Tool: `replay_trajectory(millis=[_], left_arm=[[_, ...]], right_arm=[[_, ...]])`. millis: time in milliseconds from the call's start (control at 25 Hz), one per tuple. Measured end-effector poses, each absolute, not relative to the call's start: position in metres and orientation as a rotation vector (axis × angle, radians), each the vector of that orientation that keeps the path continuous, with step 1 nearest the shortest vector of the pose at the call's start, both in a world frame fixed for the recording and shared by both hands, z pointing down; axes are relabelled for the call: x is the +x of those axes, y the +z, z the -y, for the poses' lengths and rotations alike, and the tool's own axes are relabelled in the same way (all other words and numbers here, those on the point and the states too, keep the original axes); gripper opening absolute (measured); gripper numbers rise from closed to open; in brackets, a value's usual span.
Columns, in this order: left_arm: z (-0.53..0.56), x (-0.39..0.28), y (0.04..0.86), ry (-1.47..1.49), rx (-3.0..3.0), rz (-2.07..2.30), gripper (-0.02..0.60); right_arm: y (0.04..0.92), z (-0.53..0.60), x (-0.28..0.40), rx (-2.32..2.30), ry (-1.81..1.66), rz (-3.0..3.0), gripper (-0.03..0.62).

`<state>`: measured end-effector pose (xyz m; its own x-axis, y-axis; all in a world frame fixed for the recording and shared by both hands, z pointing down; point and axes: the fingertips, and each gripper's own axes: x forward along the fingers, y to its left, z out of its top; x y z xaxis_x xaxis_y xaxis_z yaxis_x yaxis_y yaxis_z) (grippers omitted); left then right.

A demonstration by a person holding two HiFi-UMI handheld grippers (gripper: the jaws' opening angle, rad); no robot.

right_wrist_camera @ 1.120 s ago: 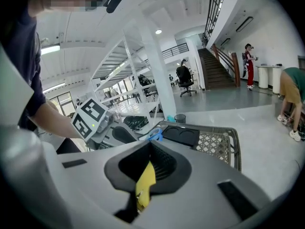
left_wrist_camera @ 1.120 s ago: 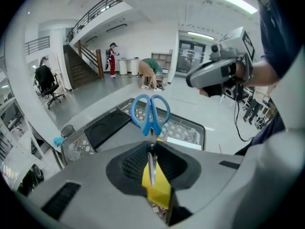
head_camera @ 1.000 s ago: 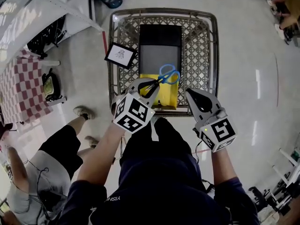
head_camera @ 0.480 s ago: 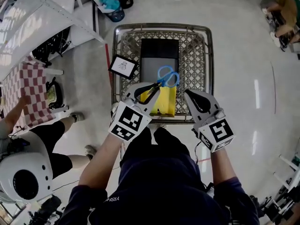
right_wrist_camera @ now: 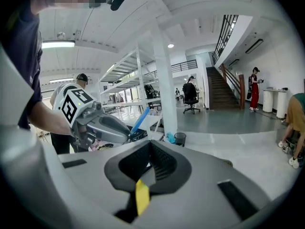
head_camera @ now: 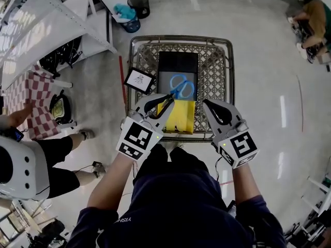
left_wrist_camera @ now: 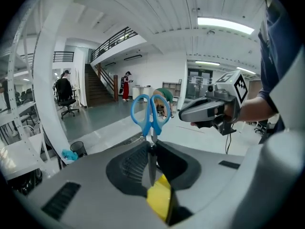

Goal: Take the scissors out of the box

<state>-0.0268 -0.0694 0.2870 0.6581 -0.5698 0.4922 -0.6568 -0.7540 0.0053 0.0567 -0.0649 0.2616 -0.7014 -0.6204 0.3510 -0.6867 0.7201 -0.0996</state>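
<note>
Two blue scissors [left_wrist_camera: 147, 125] loops past gripping left tongs [left_wrist_camera: 151, 147], box [head_camera: 178, 62] only overhead.

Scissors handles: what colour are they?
Blue; the scissors show best in the left gripper view.

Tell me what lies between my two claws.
The yellow object, lying in the wire cart, fills the gap between left claw and right claw; the head view shows it.

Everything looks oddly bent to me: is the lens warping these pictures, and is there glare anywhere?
Head view: fisheye bulge, bright glare streaks on the floor. Left gripper view: dark rounded corners, scissors sharp. Right gripper view: same warping, the straight column looks bowed.
</note>
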Motion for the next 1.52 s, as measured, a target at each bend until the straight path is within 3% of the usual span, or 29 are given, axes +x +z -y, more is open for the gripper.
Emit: replay_trajectory(millis=[1520], left_arm=[[0.060, -0.031, 0.273, 0.677, 2.716, 1.013, 0.075]], right_arm=[[0.239, 0.058, 0.041, 1.022, 0.251, 2.658, 0.017]])
